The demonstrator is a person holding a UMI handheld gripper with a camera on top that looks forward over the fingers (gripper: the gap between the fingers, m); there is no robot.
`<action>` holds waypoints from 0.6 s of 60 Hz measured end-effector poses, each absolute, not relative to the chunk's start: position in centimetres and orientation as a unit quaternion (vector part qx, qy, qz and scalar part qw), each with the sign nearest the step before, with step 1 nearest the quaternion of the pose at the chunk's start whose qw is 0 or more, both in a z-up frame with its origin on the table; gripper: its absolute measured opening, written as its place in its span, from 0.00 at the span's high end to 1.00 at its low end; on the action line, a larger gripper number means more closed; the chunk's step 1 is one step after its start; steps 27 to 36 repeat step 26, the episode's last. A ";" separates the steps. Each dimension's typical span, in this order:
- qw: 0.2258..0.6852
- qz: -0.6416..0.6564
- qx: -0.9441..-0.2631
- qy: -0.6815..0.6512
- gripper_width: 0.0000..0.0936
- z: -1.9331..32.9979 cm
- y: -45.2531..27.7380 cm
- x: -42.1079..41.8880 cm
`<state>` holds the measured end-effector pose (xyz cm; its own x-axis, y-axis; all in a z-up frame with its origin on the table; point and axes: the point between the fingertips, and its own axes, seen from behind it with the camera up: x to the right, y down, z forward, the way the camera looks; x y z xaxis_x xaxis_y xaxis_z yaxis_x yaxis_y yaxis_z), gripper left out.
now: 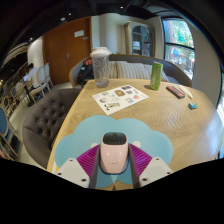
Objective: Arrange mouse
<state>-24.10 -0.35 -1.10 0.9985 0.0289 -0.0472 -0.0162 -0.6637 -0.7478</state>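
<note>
A pale pink mouse [114, 154] with a dark scroll wheel area sits between my two fingers, over a light blue mat [95, 132] on the wooden table [150, 115]. My gripper [113, 160] has its purple pads [88, 160] pressed against both sides of the mouse, with no gap showing on either side. The mouse points away from me, along the fingers.
Beyond the mat lie a printed white sheet [120, 98], a clear plastic jug [101, 65], a green bottle [156, 74], a dark flat object [176, 91] and a small teal item [193, 105]. A grey padded chair [45, 115] stands beside the table.
</note>
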 end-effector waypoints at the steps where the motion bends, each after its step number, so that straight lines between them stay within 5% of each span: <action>1: 0.405 0.026 -0.914 -0.002 0.46 -1.2 -0.4 -24.1; 5: 0.375 0.024 -0.927 -0.005 0.41 -1.4 -0.9 -24.1; 10: 0.356 0.040 -0.933 -0.002 0.08 0.0 -2.2 -24.6; 26: 0.339 0.033 -0.940 0.016 0.09 7.0 -10.2 -20.8; 36: 0.339 0.033 -0.940 0.016 0.09 7.0 -10.2 -20.8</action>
